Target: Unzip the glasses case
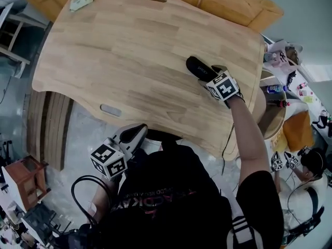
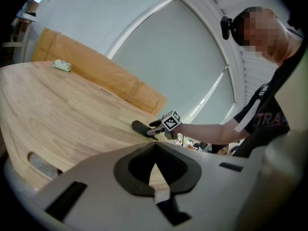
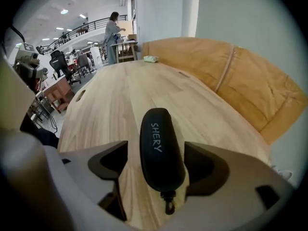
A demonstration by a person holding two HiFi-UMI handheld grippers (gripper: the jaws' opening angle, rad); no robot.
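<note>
The glasses case (image 3: 159, 138) lies flat on the bench (image 1: 129, 51), toward its right-hand side and not far from the near edge. It is black, long and rounded, with pale lettering running down its lid. Its zipper pull (image 3: 168, 202) hangs off the end nearest my right gripper's camera, so the case looks zipped up all the way round as far as I can see.

My right gripper (image 3: 159, 166) is tipped steeply down over that near end with its jaws spread wide, one on each side of the case. In the right gripper view a strip of bare wood shows between the left pad and the case. The right pad sits just beside the case, and neither pad is squeezing it. In the head view the right gripper (image 1: 210, 78) meets the case (image 1: 199, 68) at its nearer end.

My left gripper (image 2: 155, 170) is well apart from all this. It is held off the bench's near edge, close to my body, with its jaws fully together and nothing between them. In the head view the left gripper (image 1: 136, 133) points up toward the bench edge.

Farther out, a small pale green bundle (image 1: 82, 0) rests at the far left corner of the bench. A brown board (image 1: 233, 4) stands behind the bench's far edge.
</note>
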